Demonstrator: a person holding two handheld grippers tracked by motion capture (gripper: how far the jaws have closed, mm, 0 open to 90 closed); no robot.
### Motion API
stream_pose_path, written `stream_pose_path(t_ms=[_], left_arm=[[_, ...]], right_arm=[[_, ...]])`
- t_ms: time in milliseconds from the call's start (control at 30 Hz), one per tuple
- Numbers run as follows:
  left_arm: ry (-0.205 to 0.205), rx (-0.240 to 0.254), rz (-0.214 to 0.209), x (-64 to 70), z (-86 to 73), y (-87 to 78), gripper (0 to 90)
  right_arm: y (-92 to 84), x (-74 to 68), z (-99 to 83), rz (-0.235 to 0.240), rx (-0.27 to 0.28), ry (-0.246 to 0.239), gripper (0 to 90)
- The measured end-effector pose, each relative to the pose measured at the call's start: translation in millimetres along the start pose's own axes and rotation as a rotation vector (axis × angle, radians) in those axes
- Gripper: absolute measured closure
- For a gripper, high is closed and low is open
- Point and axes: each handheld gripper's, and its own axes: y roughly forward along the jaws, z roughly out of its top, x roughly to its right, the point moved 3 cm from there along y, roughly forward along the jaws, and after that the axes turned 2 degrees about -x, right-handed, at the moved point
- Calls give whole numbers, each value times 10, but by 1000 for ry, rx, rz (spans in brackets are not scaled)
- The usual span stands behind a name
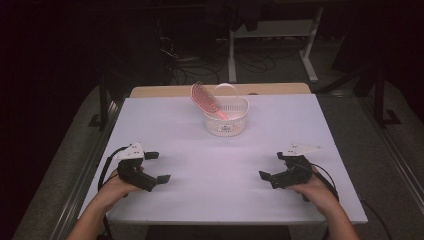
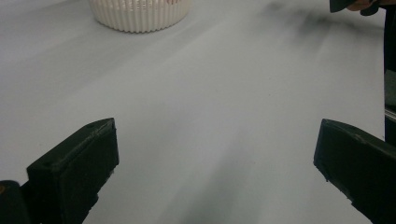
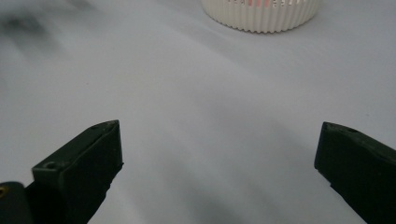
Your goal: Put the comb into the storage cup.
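A white slotted basket [image 1: 226, 117] stands at the far middle of the white table [image 1: 220, 190], and a pink hairbrush [image 1: 206, 100] leans in it with its head sticking out to the upper left. The basket's ribbed base [image 2: 140, 14] shows at the top of the left gripper view, and again [image 3: 261, 14] in the right gripper view. My left gripper [image 1: 157, 167] rests near the front left, open, with nothing between its jaws. My right gripper [image 1: 273, 165] rests near the front right, open as well and empty.
A wooden board [image 1: 165, 91] runs along the table's far edge. Beyond it lie dark floor, cables and white desk legs [image 1: 232, 55]. A dark rail [image 1: 80, 185] runs along the table's left side. My other hand's gripper [image 2: 355, 5] shows at the top right of the left gripper view.
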Motion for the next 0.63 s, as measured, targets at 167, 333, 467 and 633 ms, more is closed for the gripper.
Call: stream_pose_path(t_ms=[167,333,467,633], left_arm=[[-1,-2,-1,3,-6,4,0],[-1,-4,0,7,-14,17,0],[-3,-8,3,0,-27,17,0],[-5,-6,3,-1,-21,30,0]], right_arm=[[-44,12,-25,-3,11,-8,6],[-53,20,-38,2,16,-13,6],[-64,27,-50,10,19,-11,6],[-76,26,-59,9,21,-14,6]])
